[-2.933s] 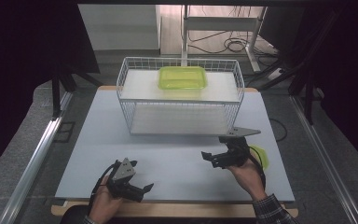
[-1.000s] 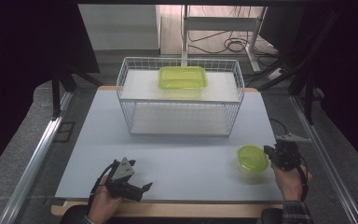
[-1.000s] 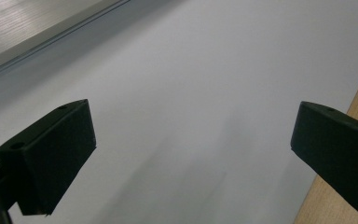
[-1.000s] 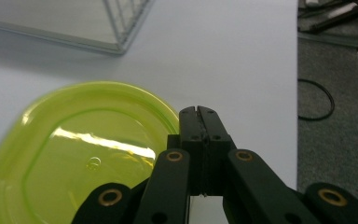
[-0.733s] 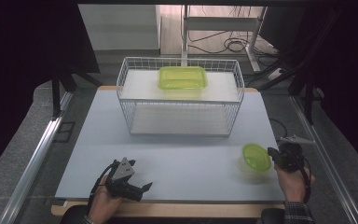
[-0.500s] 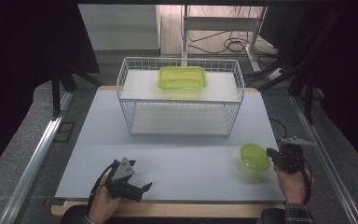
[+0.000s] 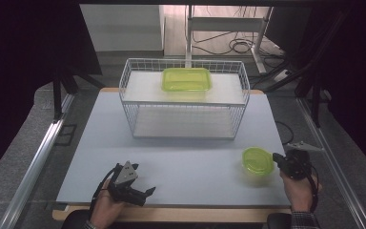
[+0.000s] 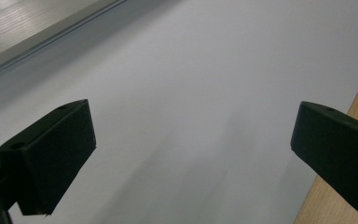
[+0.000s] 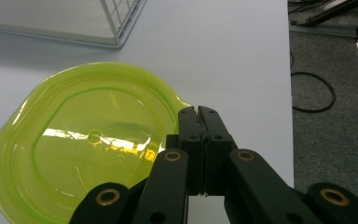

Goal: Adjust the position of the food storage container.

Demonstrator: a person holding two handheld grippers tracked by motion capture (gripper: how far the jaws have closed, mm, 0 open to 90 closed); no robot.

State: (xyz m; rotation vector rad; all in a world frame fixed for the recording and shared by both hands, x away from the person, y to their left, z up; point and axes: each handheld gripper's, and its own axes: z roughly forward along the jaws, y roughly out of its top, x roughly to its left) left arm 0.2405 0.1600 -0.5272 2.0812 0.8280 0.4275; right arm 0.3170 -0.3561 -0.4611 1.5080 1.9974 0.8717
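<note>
- My right tongs (image 9: 199,112) are clamped on the tab of the round translucent yellow-green plastic lid (image 9: 84,149); in the high view the lid (image 7: 258,160) sits at lower right, on or just above the pale grey table (image 7: 181,157)
- My left tongs (image 7: 143,194) rest at lower left, jaws wide apart, nothing between them
- I judge I'm carrying the lid; its likely mate, the rectangular yellow-green plastic container (image 7: 186,79), sits at upper centre in the white wire basket (image 7: 183,119)
- Next: lift the lid clear of the basket rim, level it, then lower
</note>
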